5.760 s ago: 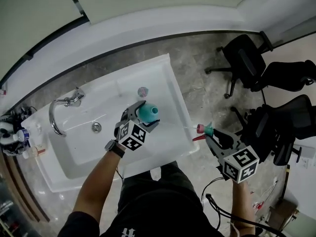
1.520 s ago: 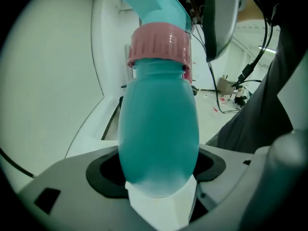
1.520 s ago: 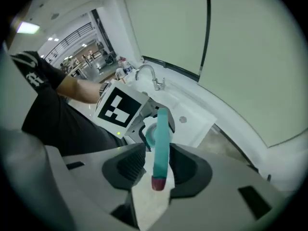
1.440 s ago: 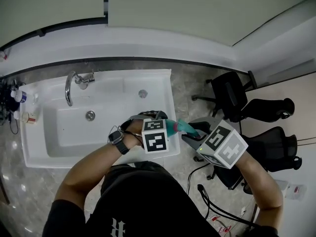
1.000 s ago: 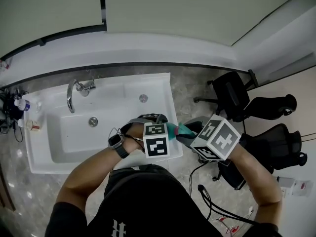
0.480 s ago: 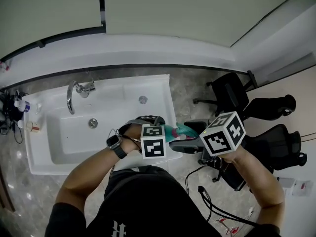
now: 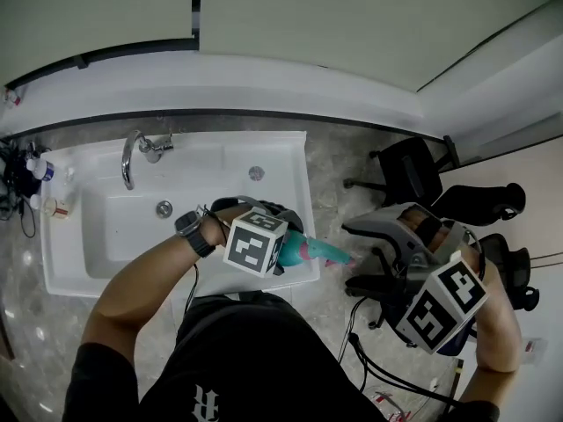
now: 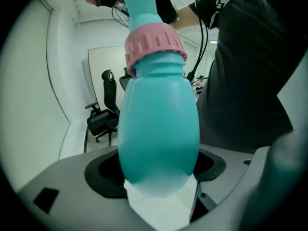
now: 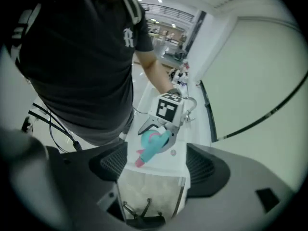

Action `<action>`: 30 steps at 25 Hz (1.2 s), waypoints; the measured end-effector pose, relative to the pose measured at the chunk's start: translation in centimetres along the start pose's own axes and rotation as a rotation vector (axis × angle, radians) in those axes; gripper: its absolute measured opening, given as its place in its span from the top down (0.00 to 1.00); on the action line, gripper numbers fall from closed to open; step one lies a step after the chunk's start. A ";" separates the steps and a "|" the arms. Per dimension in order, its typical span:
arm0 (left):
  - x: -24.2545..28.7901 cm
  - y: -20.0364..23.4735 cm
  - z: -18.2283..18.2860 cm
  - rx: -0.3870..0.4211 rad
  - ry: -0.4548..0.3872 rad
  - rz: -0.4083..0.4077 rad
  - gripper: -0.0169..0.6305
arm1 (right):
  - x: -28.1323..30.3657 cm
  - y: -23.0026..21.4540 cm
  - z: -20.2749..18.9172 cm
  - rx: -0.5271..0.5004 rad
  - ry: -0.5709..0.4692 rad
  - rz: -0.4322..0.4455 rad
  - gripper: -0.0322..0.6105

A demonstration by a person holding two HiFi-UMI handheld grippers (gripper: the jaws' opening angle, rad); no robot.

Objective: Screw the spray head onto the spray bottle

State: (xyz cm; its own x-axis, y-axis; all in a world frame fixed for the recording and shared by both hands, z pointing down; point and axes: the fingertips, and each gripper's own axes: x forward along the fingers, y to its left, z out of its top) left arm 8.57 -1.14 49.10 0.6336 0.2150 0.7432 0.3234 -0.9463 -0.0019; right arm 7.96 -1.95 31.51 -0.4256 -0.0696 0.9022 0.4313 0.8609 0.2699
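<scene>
The white sink (image 7: 62, 271) lies at the left. Over its near right corner the left claw (image 7: 286, 244) is clamped on the teal spray bottle (image 8: 159, 129), which is tilted with its neck to the right. The spray head (image 7: 327, 254) sits on that neck by its pink collar (image 8: 154, 41). The right claw (image 9: 153, 174), apart to the right, has just been opening; its jaws stand wide, with nothing between them
</scene>
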 end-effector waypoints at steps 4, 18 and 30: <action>-0.7 1.6 0.0 -0.045 0.029 0.095 0.40 | 2.4 -1.6 -0.3 0.234 -0.010 -0.024 0.56; -0.9 5.2 -3.6 -0.217 0.228 0.338 0.39 | 7.5 -2.3 -3.0 0.648 -0.005 0.004 0.80; -1.1 6.8 -6.5 -0.175 0.423 0.530 0.39 | 9.5 -2.4 -5.7 1.837 -0.325 0.176 0.80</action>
State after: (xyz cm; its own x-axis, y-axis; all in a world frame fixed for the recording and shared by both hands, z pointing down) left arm 5.47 -9.36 52.59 0.3351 -0.3649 0.8687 -0.0943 -0.9303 -0.3545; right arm 7.42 -7.48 41.30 -0.6876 -0.0358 0.7252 -0.7073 0.2591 -0.6577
